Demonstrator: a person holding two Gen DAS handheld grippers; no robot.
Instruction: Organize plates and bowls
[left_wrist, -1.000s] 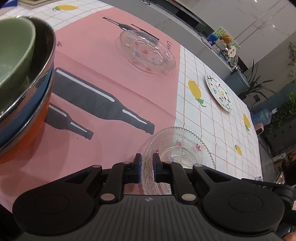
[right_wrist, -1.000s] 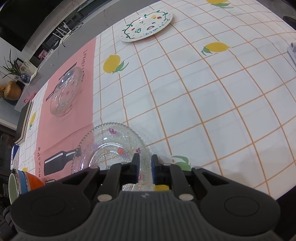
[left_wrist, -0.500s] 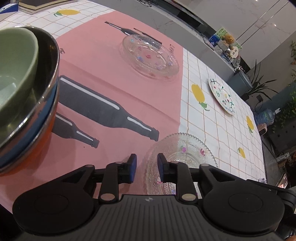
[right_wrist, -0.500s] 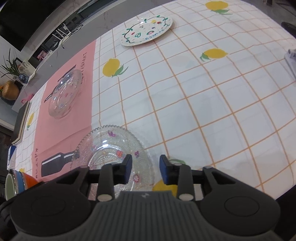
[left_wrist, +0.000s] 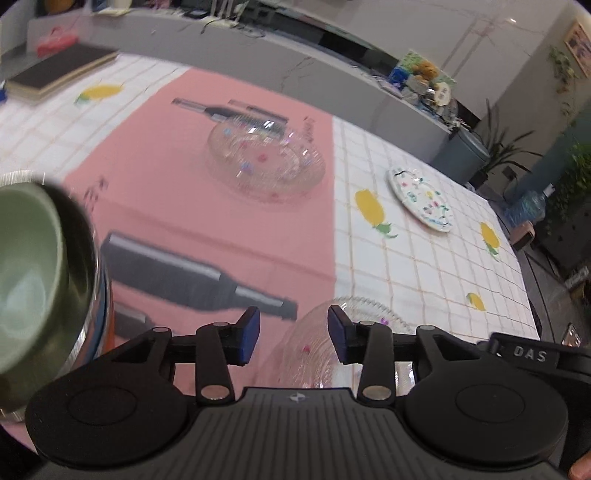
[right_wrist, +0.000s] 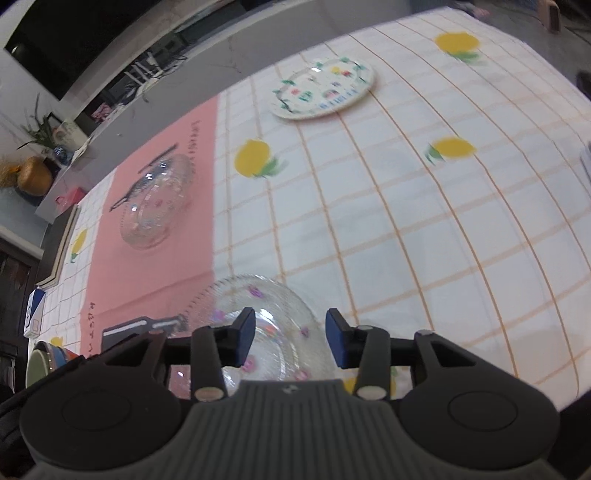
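A clear glass plate with small coloured flowers (left_wrist: 354, 317) (right_wrist: 273, 302) lies flat on the table, half on the pink cloth. My left gripper (left_wrist: 293, 332) hovers above its near rim. Its jaws are opening and the pads are clear of the glass. My right gripper (right_wrist: 290, 338) hangs over the same plate, jaws also opening, nothing pressed between them. A second glass plate (left_wrist: 266, 166) (right_wrist: 159, 199) sits farther back on the pink cloth. Beyond it a white painted plate (left_wrist: 421, 199) (right_wrist: 321, 88) rests on the checked cloth. A stack of bowls (left_wrist: 33, 277) (right_wrist: 44, 360), green one on top, stands at the left.
The pink cloth with bottle prints (left_wrist: 207, 229) covers the left part of the lemon-print tablecloth (right_wrist: 406, 221). A dark flat book (left_wrist: 62, 70) lies at the far left corner. A blue-and-white box (right_wrist: 35, 314) sits near the left edge. A grey counter runs behind the table.
Both grippers were shut on the near glass plate's rim. They have let go, opened, and risen above it. The plate stays on the table.
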